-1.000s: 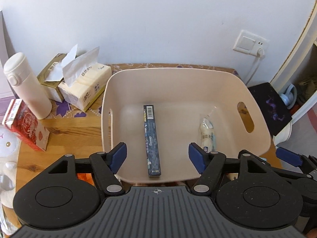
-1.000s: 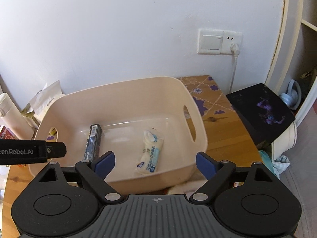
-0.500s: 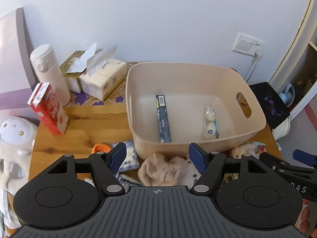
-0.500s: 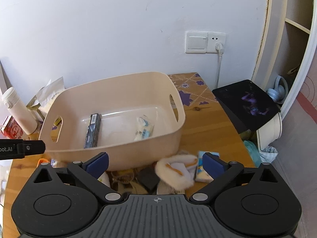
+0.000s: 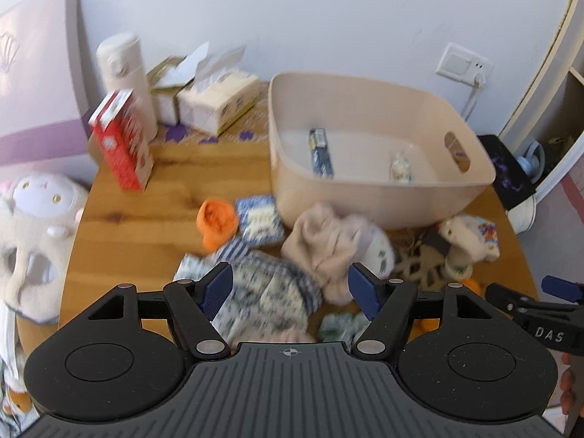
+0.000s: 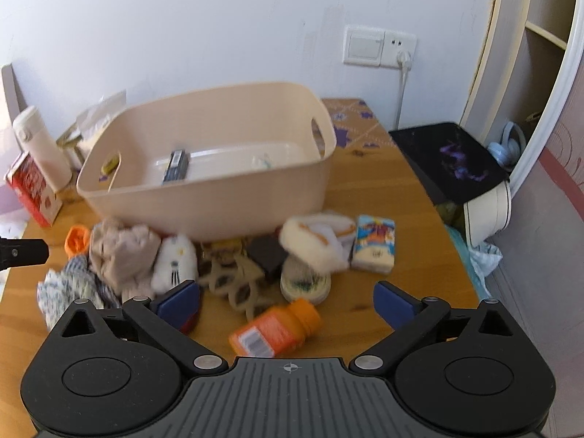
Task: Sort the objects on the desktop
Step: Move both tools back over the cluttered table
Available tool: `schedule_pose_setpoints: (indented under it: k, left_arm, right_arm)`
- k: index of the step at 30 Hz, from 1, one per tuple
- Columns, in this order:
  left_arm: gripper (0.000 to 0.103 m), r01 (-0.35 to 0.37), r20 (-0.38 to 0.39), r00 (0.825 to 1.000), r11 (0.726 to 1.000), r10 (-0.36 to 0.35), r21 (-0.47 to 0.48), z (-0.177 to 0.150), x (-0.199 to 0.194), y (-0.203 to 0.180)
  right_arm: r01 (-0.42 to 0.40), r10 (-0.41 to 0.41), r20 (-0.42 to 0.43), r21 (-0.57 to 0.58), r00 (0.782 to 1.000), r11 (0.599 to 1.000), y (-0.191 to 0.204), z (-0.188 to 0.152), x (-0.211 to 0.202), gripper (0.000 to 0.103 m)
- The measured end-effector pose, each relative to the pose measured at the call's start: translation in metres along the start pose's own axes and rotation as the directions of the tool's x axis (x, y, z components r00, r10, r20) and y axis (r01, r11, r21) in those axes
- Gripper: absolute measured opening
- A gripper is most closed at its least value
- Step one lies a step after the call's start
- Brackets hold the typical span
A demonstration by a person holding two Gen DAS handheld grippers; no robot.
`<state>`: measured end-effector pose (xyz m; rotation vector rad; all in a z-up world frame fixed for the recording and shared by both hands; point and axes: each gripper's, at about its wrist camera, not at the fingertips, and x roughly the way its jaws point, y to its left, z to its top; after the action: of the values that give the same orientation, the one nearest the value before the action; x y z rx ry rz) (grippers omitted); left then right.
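A beige plastic bin (image 6: 204, 189) with cut-out handles is seen toward the back edge of the wooden tabletop (image 6: 383, 197), and 2 items are held in it: a dark narrow box (image 5: 321, 151) and a small clear packet (image 5: 400, 168). Along the bin's front wall, a jumble of unsorted things is spread toward the front edge: a beige knitted item (image 5: 325, 241), a blue-and-white checked cloth (image 5: 270, 295), an orange cup-like object (image 5: 216, 221), a blue patterned pack (image 5: 260, 221), a white plush (image 6: 174, 262), a small tissue pack (image 6: 374, 244) and an orange pill bottle (image 6: 275, 328) lying on its side. Near the back left corner, a white flask (image 5: 126, 80), a red carton (image 5: 122, 146) and 2 tissue boxes (image 5: 215, 104) are gathered. The left gripper (image 5: 290, 288) is held above the checked cloth and knitted item with its jaws partly apart and nothing between the pads. The right gripper (image 6: 286, 301) is held above the pill bottle with its jaws spread fully wide, and nothing is gripped. Both views are blurred, so finer detail cannot be told.
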<state>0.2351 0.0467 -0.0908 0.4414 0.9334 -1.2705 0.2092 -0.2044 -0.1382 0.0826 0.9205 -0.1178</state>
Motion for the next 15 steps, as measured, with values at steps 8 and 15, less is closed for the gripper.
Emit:
schedule_pose_setpoints:
  k: [8, 15]
  left_arm:
    - [0.071, -0.012, -0.057, 0.998, 1.0, 0.011, -0.008, -0.034, 0.0, 0.017]
    - [0.071, -0.032, -0.107, 0.994, 0.999, 0.035, 0.029, -0.063, 0.006, 0.025]
  right_arm:
    - [0.003, -0.004, -0.034, -0.04, 0.999, 0.999, 0.001, -0.026, -0.002, 0.103]
    - [-0.014, 0.01, -0.057, -0.064, 0.998, 0.998, -0.005, -0.047, 0.004, 0.103]
